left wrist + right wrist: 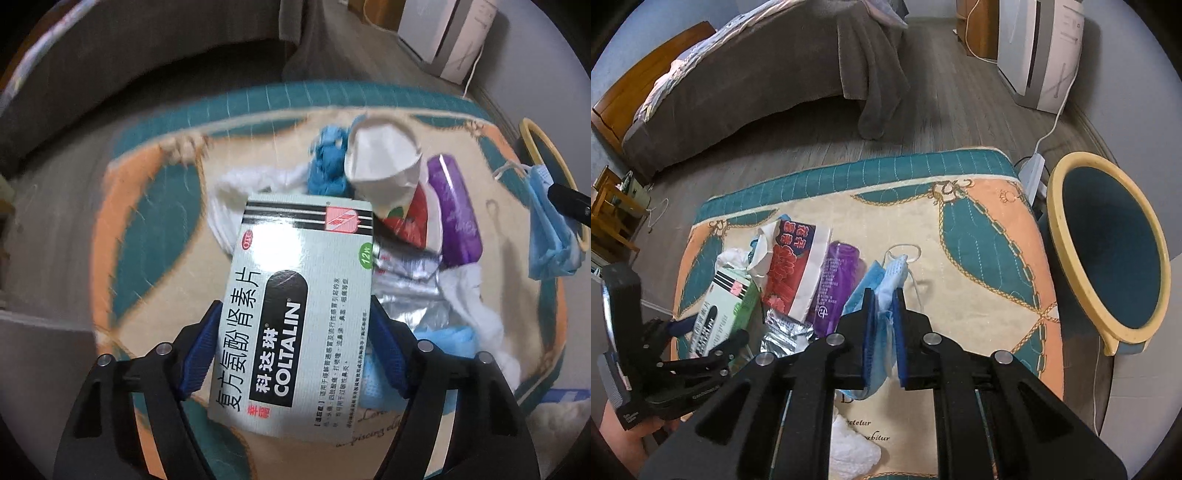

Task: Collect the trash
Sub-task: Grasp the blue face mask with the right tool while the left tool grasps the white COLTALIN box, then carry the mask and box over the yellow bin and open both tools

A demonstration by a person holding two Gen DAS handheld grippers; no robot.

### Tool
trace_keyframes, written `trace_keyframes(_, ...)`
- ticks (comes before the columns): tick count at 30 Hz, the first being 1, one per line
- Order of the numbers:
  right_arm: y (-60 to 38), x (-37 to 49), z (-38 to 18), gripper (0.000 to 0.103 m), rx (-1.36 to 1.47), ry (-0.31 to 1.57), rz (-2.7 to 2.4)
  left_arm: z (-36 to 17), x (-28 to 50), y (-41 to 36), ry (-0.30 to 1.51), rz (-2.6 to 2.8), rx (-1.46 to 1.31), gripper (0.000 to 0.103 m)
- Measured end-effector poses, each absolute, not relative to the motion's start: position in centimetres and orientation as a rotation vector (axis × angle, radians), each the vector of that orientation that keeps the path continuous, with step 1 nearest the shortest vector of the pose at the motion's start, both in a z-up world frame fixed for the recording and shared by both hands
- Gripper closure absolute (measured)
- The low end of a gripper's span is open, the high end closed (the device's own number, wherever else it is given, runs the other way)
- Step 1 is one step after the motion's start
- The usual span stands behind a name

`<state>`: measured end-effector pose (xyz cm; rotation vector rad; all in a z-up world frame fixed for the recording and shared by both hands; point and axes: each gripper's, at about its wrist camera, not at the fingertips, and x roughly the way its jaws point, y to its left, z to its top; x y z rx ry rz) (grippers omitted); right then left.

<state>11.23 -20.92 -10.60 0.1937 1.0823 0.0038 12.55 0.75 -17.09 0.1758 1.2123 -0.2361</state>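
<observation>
On the wood floor, largest first: grey-covered bed (757, 81) at the far side, white appliance (1041, 48) by the wall, then the teal/peach quilted mat (979, 236) that carries the trash pile.

Bin (1108, 251), yellow rim, dark teal inside, stands just off the mat's right edge, mouth tipped toward the right wrist camera.

Left gripper (295, 332): reaches forward over the near-left part of the mat; blue-padded fingers (199, 354) pinch a pale green Coltalin medicine box (295, 295) across its width. Box looks lifted off the mat, long axis pointing away, printed face up. In the right wrist view the same gripper (713, 332) enters from the lower left, a bit of the person's hand (624, 435) behind it.

Right gripper (884, 332): over mid-mat, pointing away; fingers nearly closed, clamping a blue face mask (886, 295) that stands on edge between them, ear loop hanging to the mat beyond.

Pile between the grippers: red-and-white flower-print packet (798, 273), purple wrapper (834, 284) beside it, white folded mask (384, 162) on top at the far end, crumpled blue material (328, 162) behind, silver foil blister (786, 332) nearest, white tissue (849, 446) at the mat's near edge.
</observation>
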Motion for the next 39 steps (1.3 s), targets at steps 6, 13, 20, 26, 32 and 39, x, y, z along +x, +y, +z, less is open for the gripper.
trace_keyframes(6, -21.8, 11.5, -9.5, 0.094, 0.211, 1.053, -0.009, -13.2, 12.6, 0.6, 1.111, -0.246, 0.170, 0.028)
trace_keyframes(13, -22.5, 11.8, -7.3, 0.093, 0.199, 1.000, -0.014, -7.9, 13.0, -1.0, 0.970, -0.290, 0.165, 0.028)
trace_keyframes(20, -24.1, 11.9, -4.7, 0.093, 0.198, 0.939, -0.017, -4.0, 12.6, -2.6, 0.875, -0.324, 0.182, 0.028)
trace_keyframes(26, -26.2, 11.5, -2.3, 0.093, 0.206, 0.877, -0.028, -2.2, 12.0, -4.3, 0.828, -0.351, 0.191, 0.028)
trace_keyframes(32, -28.7, 11.0, -1.2, 0.093, 0.241, 0.847, -0.047, -1.6, 11.9, -5.9, 0.809, -0.371, 0.194, 0.028)
trace_keyframes(39, -31.9, 10.2, -0.4, 0.093, 0.257, 0.831, -0.068, -1.2, 11.7, -8.5, 0.795, -0.405, 0.211, 0.027)
